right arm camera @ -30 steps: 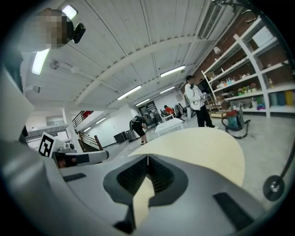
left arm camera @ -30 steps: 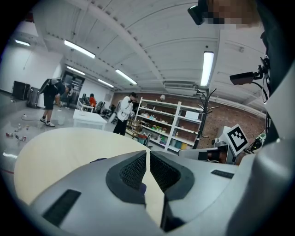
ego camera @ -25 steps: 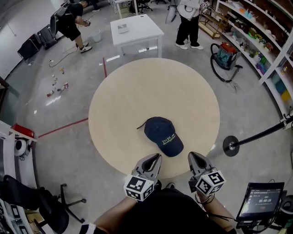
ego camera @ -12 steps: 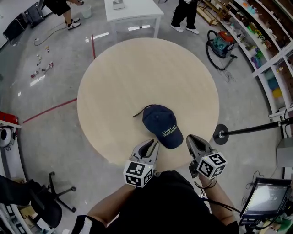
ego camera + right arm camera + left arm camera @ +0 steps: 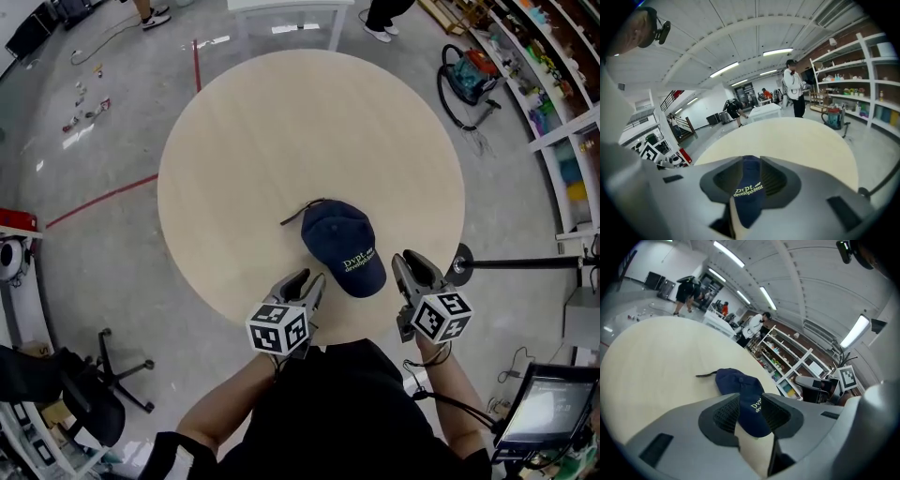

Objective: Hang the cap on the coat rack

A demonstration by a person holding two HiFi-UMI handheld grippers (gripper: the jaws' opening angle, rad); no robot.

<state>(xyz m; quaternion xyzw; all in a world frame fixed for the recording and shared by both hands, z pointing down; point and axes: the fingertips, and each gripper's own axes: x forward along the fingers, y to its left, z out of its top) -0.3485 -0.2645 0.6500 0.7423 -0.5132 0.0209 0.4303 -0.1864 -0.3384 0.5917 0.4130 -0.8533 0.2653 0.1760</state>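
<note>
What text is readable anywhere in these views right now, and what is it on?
"Dvpt. development": light print in two lines on the brim of the navy cap; the first word is unclear.
Screen at the lower right of the head view: display too small to read.
Nothing else is legible.

Navy cap [image 5: 342, 246] on the round table [image 5: 244, 141].
Crown up, brim and pale lettering toward the near edge; a thin strap trails from its far side.
</note>
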